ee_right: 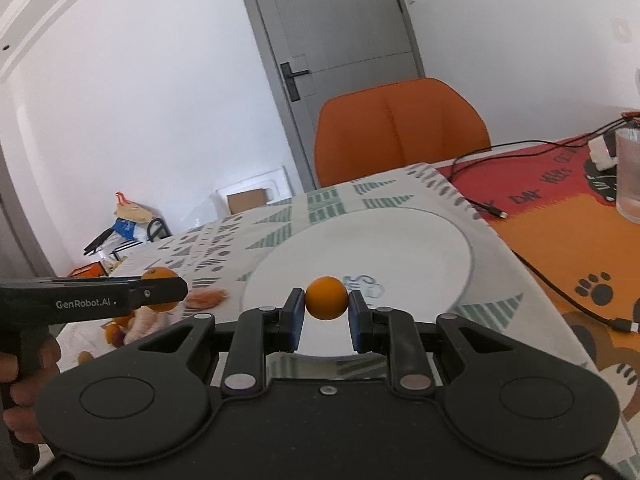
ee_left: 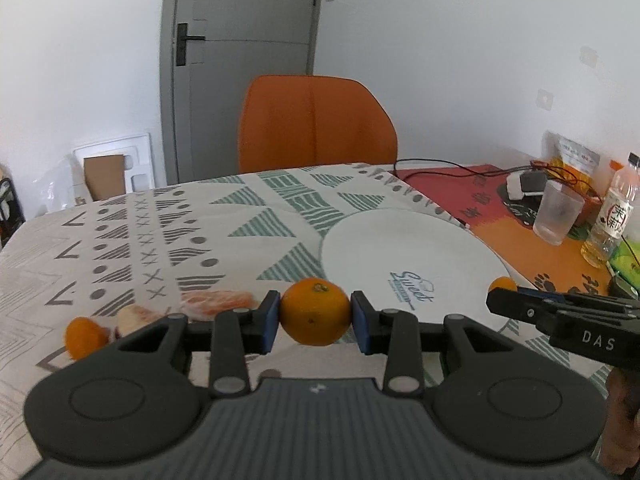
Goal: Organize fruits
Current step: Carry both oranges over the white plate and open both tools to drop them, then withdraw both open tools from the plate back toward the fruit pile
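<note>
My left gripper (ee_left: 316,312) is shut on an orange (ee_left: 315,312), held above the patterned cloth just left of the white plate (ee_left: 400,248). My right gripper (ee_right: 326,300) is shut on a smaller orange fruit (ee_right: 326,298) over the near part of the plate (ee_right: 400,240). In the left wrist view the right gripper (ee_left: 500,296) enters from the right with its small fruit (ee_left: 503,283) peeking out. In the right wrist view the left gripper (ee_right: 168,290) shows at the left with its orange (ee_right: 160,274).
More fruit lies on the cloth at the left: an orange piece (ee_left: 82,336), a pale fruit (ee_left: 134,316) and a bagged orange fruit (ee_left: 216,302). An orange chair (ee_left: 316,120) stands behind the table. A glass (ee_left: 558,212), a bottle (ee_left: 612,216) and cables (ee_right: 560,288) sit on the right.
</note>
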The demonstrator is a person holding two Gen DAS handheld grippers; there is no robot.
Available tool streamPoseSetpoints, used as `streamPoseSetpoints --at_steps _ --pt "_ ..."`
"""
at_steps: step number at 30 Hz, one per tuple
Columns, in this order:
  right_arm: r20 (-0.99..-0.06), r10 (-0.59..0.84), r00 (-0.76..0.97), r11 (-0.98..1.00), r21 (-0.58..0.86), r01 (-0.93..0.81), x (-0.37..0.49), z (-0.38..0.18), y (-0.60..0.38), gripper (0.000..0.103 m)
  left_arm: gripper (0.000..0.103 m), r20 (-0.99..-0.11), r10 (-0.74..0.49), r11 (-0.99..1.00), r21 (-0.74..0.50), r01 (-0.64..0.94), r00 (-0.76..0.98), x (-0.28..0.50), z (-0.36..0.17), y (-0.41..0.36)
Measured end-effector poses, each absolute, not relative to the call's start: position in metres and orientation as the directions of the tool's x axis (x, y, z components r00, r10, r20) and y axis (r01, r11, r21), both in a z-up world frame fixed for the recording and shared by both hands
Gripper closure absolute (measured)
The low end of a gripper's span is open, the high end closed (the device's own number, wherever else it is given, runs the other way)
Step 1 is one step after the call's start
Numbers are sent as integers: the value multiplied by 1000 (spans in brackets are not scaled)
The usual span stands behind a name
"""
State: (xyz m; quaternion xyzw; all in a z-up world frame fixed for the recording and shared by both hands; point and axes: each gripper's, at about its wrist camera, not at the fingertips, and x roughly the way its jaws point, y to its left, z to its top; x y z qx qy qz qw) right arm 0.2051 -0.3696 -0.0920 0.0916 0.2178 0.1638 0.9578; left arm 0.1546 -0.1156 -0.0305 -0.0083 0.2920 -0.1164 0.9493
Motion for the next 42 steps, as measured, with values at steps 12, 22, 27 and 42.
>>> streamPoseSetpoints --at_steps 12,22,27,42 --pt "-409 355 841 927 268 -261 218 -104 -378 81 67 -579 -267 959 -80 272 771 183 -43 -149" --pt "-421 345 839 930 272 -247 221 -106 -382 75 66 -580 -303 946 -89 311 756 200 -51 -169" --pt "-416 339 844 931 274 -240 219 -105 -384 75 62 -562 -299 949 -92 301 771 200 -47 -164" --pt "-412 324 851 939 252 -235 215 -100 -376 48 26 -543 -207 978 -114 174 814 175 -34 -114"
